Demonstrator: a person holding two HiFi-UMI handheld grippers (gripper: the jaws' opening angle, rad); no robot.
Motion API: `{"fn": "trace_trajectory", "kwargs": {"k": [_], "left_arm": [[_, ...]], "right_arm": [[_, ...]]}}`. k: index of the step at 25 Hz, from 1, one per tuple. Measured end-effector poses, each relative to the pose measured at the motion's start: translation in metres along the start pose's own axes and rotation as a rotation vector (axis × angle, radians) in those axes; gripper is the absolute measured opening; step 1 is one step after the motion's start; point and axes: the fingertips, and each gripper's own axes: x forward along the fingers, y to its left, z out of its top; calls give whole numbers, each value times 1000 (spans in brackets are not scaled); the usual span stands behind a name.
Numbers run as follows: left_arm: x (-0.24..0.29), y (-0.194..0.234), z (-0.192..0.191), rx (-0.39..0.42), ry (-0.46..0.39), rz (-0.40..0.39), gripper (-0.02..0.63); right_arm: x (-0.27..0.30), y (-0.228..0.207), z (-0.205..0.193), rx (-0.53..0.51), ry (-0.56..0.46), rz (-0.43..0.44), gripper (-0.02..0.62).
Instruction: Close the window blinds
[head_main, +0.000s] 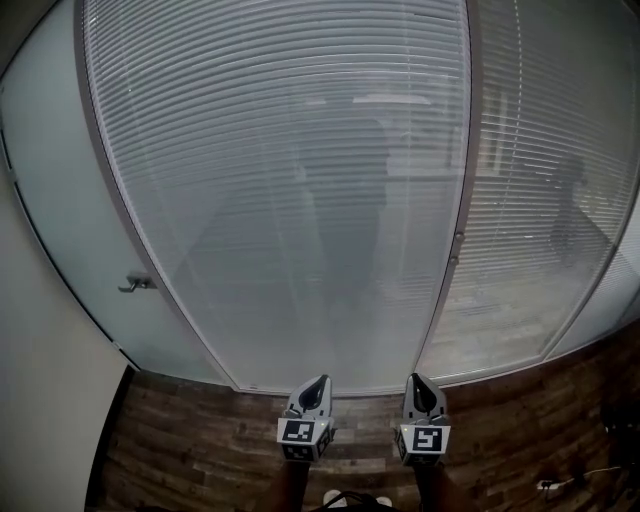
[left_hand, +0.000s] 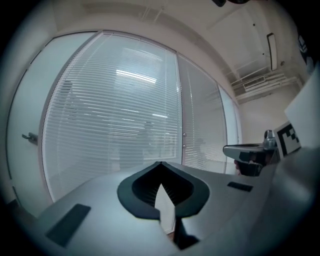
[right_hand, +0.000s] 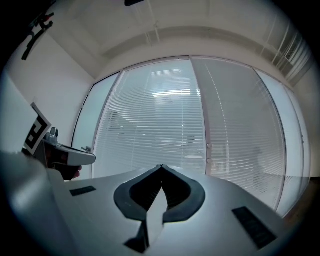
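Observation:
White horizontal blinds (head_main: 280, 180) hang behind a tall glass panel, and a second set (head_main: 540, 200) fills the panel to its right. Dim shapes show through the slats. A small knob (head_main: 457, 240) sits on the grey upright frame between the two panels. My left gripper (head_main: 318, 385) and right gripper (head_main: 417, 382) are held low, side by side, well short of the glass, both pointing at it. Each is shut with nothing between its jaws. The left gripper view shows its joined tips (left_hand: 160, 164) before the blinds (left_hand: 115, 125); the right gripper view shows the same (right_hand: 161, 166).
A frosted glass door with a lever handle (head_main: 135, 284) stands left of the blinds. A plain wall (head_main: 40, 400) closes the far left. Dark wooden floor (head_main: 200, 440) runs under the grippers. A white cable (head_main: 565, 482) lies at the lower right.

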Motion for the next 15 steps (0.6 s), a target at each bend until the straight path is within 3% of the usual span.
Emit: {"fn": "trace_trajectory", "kwargs": {"k": [8,13,15], "left_arm": [[-17,-17,16,85,-29,14,-5],[-26,-3,22,28,-40,49,-5],[-27,-4,19,39,-40,43,-5]], "right_arm": [[-18,5,9,-18,-58,30,2],[-20,4,15,-7,-73,22,2],[-19,8,14,-11,-74,31,2]]}}
